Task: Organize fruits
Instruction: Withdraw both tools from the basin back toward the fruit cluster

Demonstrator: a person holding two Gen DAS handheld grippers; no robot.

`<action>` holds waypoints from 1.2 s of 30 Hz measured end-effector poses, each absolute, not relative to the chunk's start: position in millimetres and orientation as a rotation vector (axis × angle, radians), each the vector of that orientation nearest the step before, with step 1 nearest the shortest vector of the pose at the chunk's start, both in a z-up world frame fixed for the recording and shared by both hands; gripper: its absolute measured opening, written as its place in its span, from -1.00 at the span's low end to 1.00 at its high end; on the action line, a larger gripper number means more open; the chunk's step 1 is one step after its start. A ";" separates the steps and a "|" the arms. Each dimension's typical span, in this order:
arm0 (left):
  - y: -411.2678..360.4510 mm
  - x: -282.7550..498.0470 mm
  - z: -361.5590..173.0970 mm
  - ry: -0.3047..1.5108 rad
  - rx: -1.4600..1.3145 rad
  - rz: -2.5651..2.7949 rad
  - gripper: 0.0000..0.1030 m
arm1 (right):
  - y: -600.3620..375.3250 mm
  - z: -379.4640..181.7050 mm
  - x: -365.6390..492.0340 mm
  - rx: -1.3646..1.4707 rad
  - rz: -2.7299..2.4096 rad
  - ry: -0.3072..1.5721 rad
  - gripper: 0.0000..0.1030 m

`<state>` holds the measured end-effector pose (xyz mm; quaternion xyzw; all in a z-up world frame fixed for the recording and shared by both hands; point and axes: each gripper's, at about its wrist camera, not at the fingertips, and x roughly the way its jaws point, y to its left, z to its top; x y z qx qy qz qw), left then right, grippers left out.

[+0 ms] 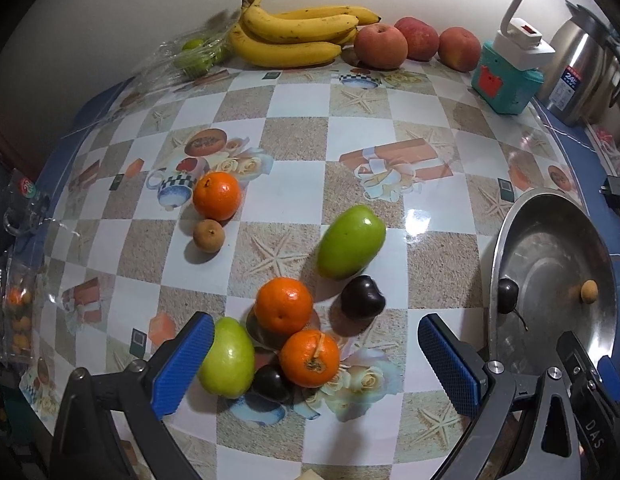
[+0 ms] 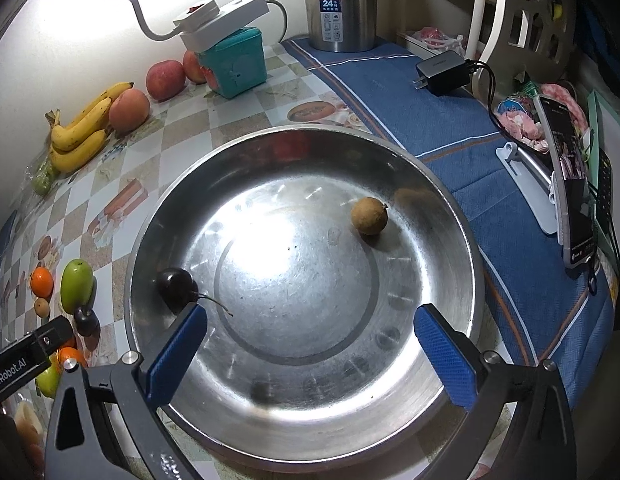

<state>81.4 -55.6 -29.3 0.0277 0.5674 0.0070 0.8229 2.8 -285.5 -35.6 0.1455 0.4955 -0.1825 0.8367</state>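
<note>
My left gripper [image 1: 314,322] is open above a cluster of fruit on the checked tablecloth: two oranges [image 1: 284,306] [image 1: 310,358], a green fruit [image 1: 227,358] against the left finger, and a dark cherry [image 1: 270,382]. Beyond them lie another green fruit [image 1: 351,242], a dark cherry [image 1: 362,296], a third orange [image 1: 216,196] and a longan [image 1: 208,235]. My right gripper [image 2: 310,312] hangs open and empty over the steel bowl [image 2: 294,130]. In the bowl are a dark cherry [image 2: 174,288], beside the left finger, and a longan [image 2: 369,216].
Bananas [image 1: 294,36], apples [image 1: 379,46] and a bag of green fruit [image 1: 194,56] line the back wall. A teal box [image 1: 505,80] carrying a lamp, a steel flask [image 2: 339,4], a charger [image 2: 443,70] and a phone on a stand [image 2: 569,184] sit to the right.
</note>
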 end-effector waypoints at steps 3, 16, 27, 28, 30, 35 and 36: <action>-46.3 82.1 -27.6 1.198 0.069 0.023 1.00 | -284.2 -33.8 1.1 0.306 -0.390 1.042 1.00; 21.6 81.0 -10.2 1.146 0.013 0.087 1.00 | -269.5 -30.8 -1.1 0.331 -0.343 1.057 1.00; 73.5 74.1 -5.0 1.138 -0.125 0.144 1.00 | -211.4 -21.5 10.2 0.292 -0.179 1.078 1.00; 79.5 72.9 -5.1 1.137 -0.139 0.160 1.00 | -206.5 -22.0 11.0 0.293 -0.164 1.081 1.00; 89.9 71.0 -6.4 1.139 -0.168 0.180 1.00 | -194.1 -22.8 12.7 0.295 -0.128 1.089 1.00; 103.4 67.5 -11.8 1.155 -0.218 0.203 1.00 | -165.2 -26.3 16.0 0.297 -0.050 1.111 1.00; 102.9 66.6 -13.3 1.161 -0.218 0.197 1.00 | -160.6 -26.7 16.3 0.303 -0.036 1.115 1.00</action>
